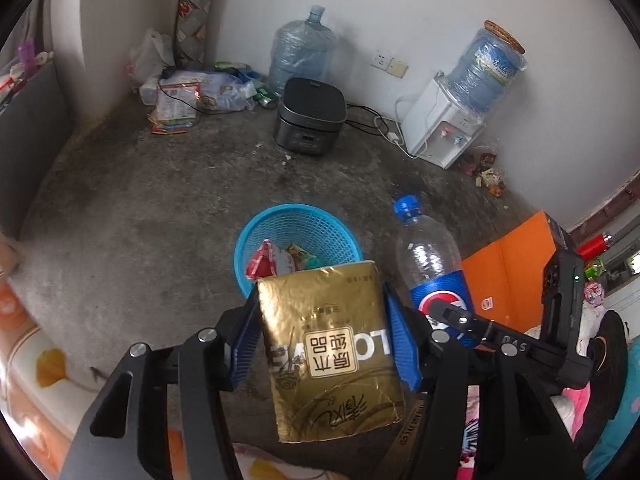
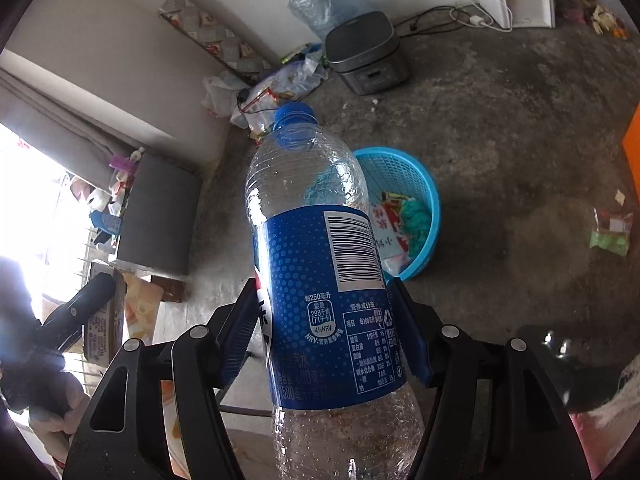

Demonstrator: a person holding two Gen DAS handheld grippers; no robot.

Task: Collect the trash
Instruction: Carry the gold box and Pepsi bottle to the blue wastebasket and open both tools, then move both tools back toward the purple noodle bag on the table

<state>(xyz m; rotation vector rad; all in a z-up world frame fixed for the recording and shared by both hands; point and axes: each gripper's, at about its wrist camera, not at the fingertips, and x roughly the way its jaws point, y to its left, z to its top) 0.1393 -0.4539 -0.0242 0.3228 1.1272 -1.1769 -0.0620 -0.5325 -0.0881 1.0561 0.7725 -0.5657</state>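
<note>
My left gripper [image 1: 320, 312] is shut on a gold tissue pack [image 1: 332, 360] and holds it above the floor, just short of a blue mesh basket [image 1: 296, 224] that has wrappers in it. My right gripper [image 2: 324, 304] is shut on an empty clear plastic bottle [image 2: 316, 248] with a blue label and blue cap, held upright. The basket [image 2: 404, 172] lies beyond the bottle in the right wrist view. The bottle [image 1: 432, 264] and the right gripper also show at the right of the left wrist view.
A black rice cooker [image 1: 310, 118], two large water jugs [image 1: 300, 48], a white water dispenser [image 1: 436, 128] with cables, and a pile of bags [image 1: 192, 92] stand along the far wall. An orange board [image 1: 508, 264] lies at right. A green wrapper [image 2: 610, 236] lies on the concrete floor.
</note>
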